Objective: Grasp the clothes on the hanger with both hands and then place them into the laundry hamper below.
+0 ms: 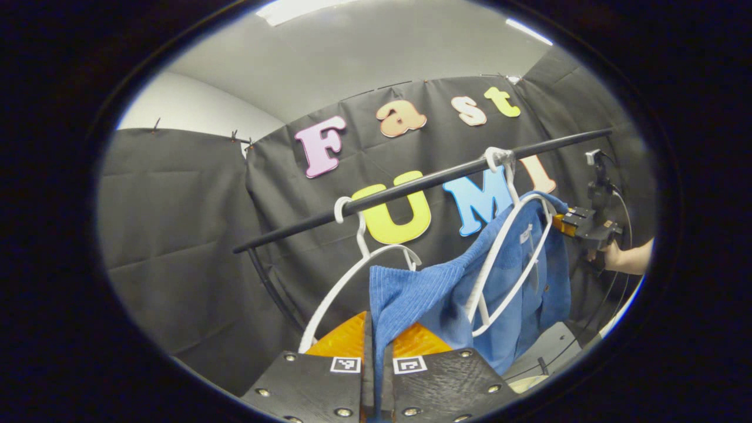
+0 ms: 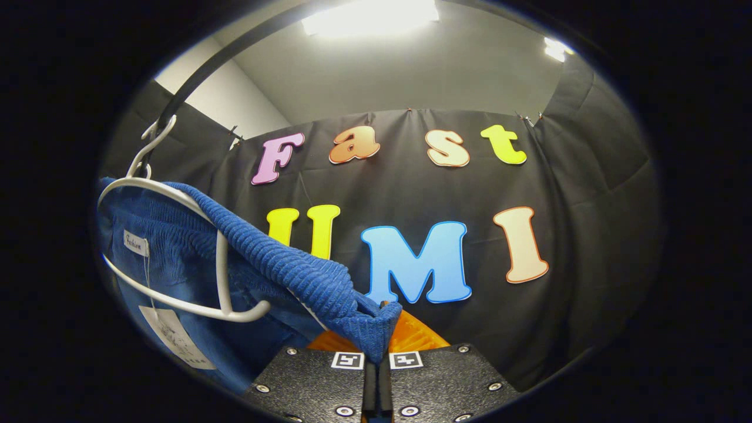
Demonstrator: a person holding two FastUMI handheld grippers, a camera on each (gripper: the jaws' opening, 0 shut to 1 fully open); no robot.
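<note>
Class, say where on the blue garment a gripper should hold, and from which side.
Grip the blue garment at its shoulder edges, one gripper from each end of the hanger. The cloth drapes over the hanger's arms there, giving folds that are easy to pinch.

The left gripper [image 1: 377, 352] points upward, its two fingers pressed together on a fold of the blue garment [image 1: 411, 294]. The right gripper [image 2: 376, 349] — likewise raised — pinches another edge of that garment between closed fingers. In the left gripper view, a hand [image 1: 620, 257] holds the right gripper — far right, at shoulder height of the garment.
</note>
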